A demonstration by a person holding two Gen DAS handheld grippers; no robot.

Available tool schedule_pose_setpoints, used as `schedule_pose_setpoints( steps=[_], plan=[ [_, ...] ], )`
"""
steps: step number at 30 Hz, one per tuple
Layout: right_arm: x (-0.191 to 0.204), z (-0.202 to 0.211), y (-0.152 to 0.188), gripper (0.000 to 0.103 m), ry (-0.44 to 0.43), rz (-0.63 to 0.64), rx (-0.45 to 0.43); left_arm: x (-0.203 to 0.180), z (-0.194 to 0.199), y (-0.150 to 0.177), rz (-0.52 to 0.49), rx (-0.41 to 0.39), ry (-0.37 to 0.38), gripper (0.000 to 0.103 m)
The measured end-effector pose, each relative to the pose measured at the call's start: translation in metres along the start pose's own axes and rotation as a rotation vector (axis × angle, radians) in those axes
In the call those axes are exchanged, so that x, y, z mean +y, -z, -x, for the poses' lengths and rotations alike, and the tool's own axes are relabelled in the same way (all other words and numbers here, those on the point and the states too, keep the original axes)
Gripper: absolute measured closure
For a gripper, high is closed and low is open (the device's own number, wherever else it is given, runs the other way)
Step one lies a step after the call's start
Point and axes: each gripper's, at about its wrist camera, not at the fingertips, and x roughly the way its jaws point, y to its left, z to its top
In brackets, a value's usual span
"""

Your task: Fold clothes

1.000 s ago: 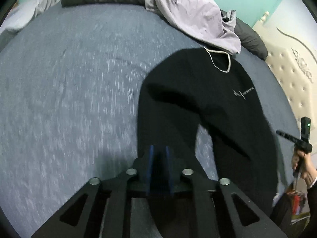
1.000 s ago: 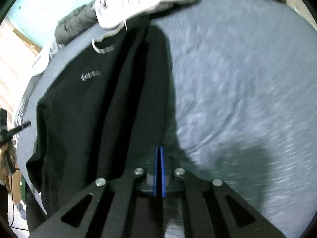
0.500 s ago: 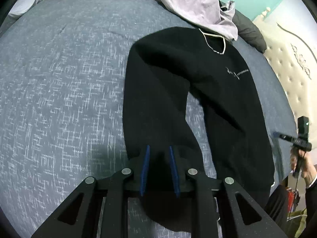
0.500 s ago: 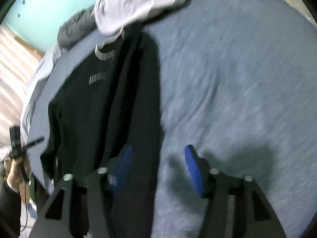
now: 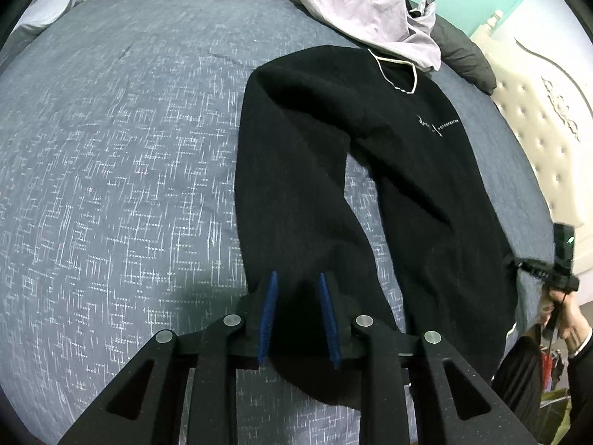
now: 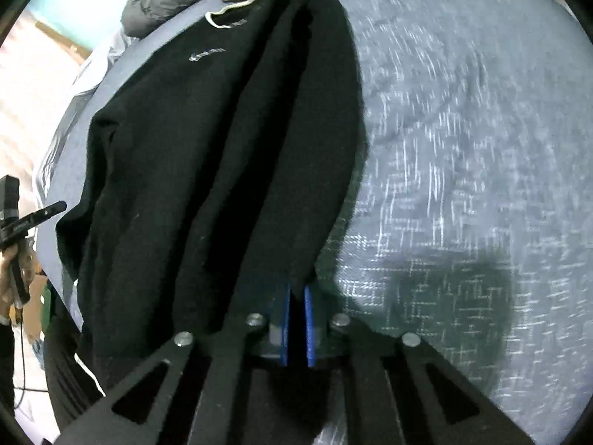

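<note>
Left wrist view. We see the black sweater (image 5: 407,170) spread on the grey-blue bed (image 5: 111,148), collar toward the lilac garment (image 5: 355,3) heaped at the far end, with a dark pillow (image 5: 463,55) beside that heap. The left gripper (image 5: 298,296) straddles the end of a sleeve that runs down from the sweater's shoulder; its blue jaws stand narrow and are opening, sleeve cloth between them (we cannot tell whether the pads press it). Right of the sweater a hand (image 5: 556,307) carries the other tool before a tufted headboard (image 5: 537,129).

Right wrist view. The right gripper (image 6: 296,296) is nearly closed, pinching the sweater's edge (image 6: 296,222) where black cloth meets bed (image 6: 463,148).
</note>
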Motion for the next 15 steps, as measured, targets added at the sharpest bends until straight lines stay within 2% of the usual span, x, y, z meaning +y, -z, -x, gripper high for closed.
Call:
schedule_pose_setpoints(
  steps=[4,6,11,15],
  plan=[
    [0.005,0.029,-0.006,0.098,0.025,0.025,-0.065,-0.002,0.001,0.005,0.000,0.010,0.008,0.072],
    [-0.001,0.049,-0.010,0.098,0.054,0.015,-0.108,-0.004,0.002,0.008,0.000,0.009,0.014,0.057],
    [-0.032,0.104,-0.031,0.098,0.157,-0.021,-0.207,-0.006,-0.004,0.012,0.010,0.025,0.037,0.053],
    [-0.053,0.140,-0.046,0.098,0.256,-0.044,-0.242,-0.006,-0.018,0.014,0.002,0.062,0.024,0.049]
  ],
)
